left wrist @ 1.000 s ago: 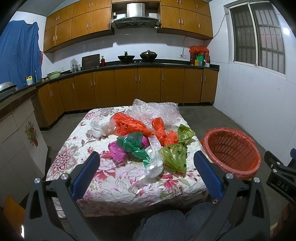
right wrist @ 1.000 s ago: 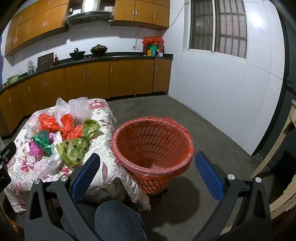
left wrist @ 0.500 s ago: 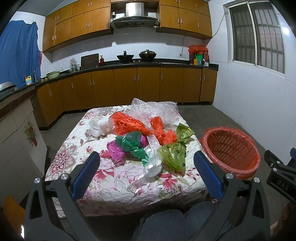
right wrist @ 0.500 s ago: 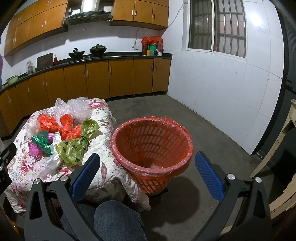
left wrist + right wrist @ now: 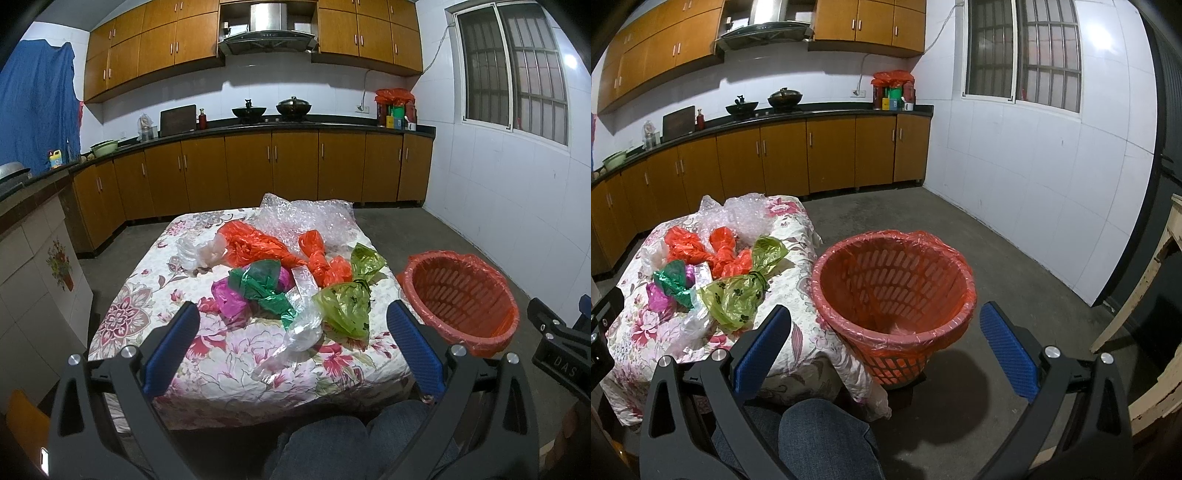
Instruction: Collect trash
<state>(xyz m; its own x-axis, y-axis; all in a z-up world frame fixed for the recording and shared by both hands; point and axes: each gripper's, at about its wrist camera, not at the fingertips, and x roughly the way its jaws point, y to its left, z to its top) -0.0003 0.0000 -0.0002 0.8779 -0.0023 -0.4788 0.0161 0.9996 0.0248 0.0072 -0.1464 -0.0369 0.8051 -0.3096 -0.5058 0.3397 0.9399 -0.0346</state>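
Your left gripper (image 5: 291,345) sits at the bottom centre of its view with both blue pads spread wide and nothing between them, aimed straight over the floral-cloth table (image 5: 125,321) so the heap of trash falls inside its span. Nearest to it, in the middle of the frame, lie the clear plastic bag (image 5: 301,326) and the yellow-green bag (image 5: 345,308), with the green bag (image 5: 260,286), the magenta bag (image 5: 231,299), the orange bags (image 5: 258,247) and the bubble wrap (image 5: 306,218) farther up (all loose on the cloth, none lifted yet). Your right gripper (image 5: 884,339) is likewise fully spread and empty, pointed at the lined orange basket (image 5: 827,267) standing on the floor just beside the table's right edge, at the centre of its view. That placement probably keeps the carry short: grab from the heap, swing right, drop.
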